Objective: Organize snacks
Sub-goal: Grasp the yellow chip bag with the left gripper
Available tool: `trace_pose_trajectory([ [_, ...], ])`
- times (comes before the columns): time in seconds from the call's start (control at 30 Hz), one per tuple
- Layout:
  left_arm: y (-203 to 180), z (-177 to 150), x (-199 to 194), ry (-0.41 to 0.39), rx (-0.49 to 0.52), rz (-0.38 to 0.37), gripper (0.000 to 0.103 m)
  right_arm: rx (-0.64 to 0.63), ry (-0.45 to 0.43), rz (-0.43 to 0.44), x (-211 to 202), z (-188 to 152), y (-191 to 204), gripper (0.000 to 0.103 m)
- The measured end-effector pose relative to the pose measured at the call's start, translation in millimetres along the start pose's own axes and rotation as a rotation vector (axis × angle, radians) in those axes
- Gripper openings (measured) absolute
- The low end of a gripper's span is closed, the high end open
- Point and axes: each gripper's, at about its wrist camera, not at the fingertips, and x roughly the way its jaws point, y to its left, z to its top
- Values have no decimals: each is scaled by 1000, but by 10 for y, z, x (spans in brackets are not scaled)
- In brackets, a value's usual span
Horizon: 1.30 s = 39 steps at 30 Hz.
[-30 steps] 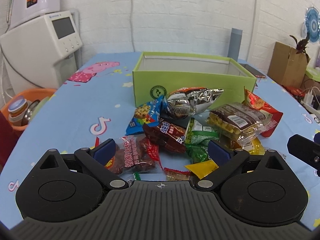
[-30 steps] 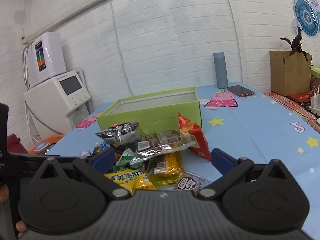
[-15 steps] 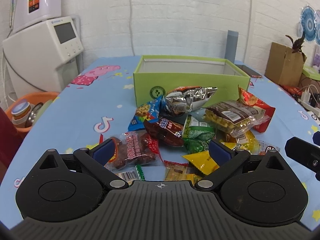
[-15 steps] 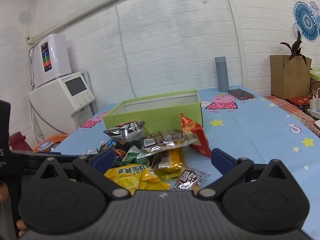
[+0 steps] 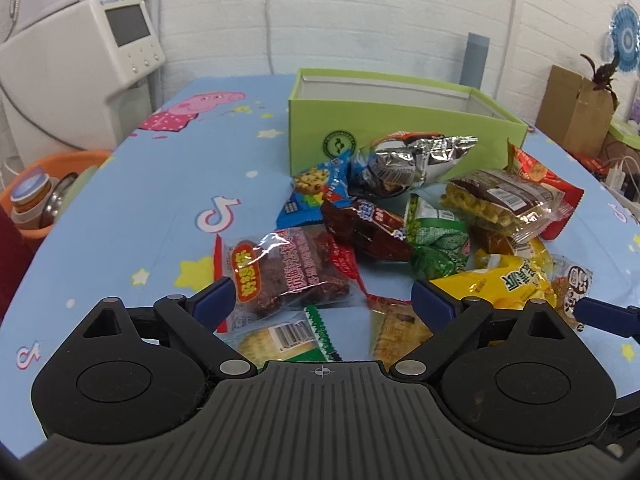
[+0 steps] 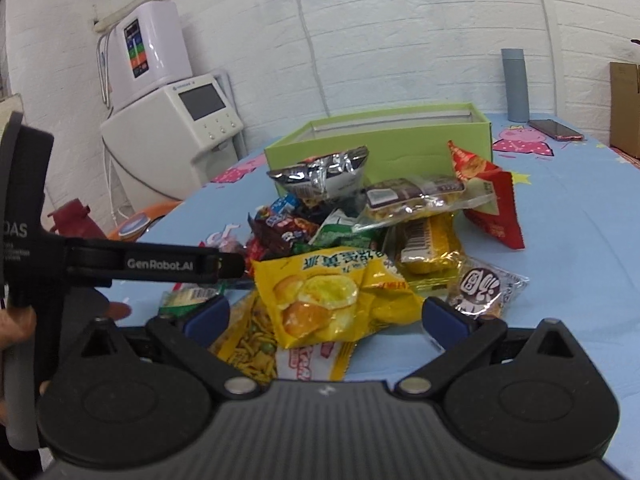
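On my left wrist view, the left gripper (image 5: 322,302) has its jaws wide apart, having just narrowed a little, with nothing pinched. The dark red date packet (image 5: 286,270) lies flat at centre frame, between and just ahead of the fingertips, its long axis running lower left to upper right. Behind it the snack pile (image 5: 420,216) crowds the green box (image 5: 396,124), whose open top faces up at upper centre. A green-edged packet (image 5: 288,338) lies just beneath the jaws.

On my right wrist view, the right gripper (image 6: 326,318) stands open over the yellow egg-cake packet (image 6: 332,292), which lies crumpled between the fingertips, long axis left to right; I see no pad pressing it. The left gripper's finger (image 6: 160,264) reaches in from the left, its tip just beside the packet's left edge.
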Motion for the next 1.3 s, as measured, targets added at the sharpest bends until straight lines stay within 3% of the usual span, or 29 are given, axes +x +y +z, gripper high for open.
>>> trace_pose_trajectory([
  [0.2, -250, 105, -83, -44, 60, -84, 87, 12, -1, -7, -11, 30, -51, 102],
  [0.53, -483, 132, 1, 17, 86, -190, 84, 25, 22, 40, 47, -23, -51, 101],
  [0.9, -571, 24, 35, 104, 61, -319, 54, -29, 13, 118, 157, 69, -62, 101],
  [1.13, -763, -47, -42, 100, 105, -353, 58, -47, 8, 82, 18, 6, -161, 101],
  [1.23, -751, -39, -87, 76, 145, -319, 61, -19, 1, 73, -52, -31, -215, 101],
  [1.3, -667, -2, -116, 55, 139, -298, 69, -5, -5, 63, -68, -44, -247, 101],
])
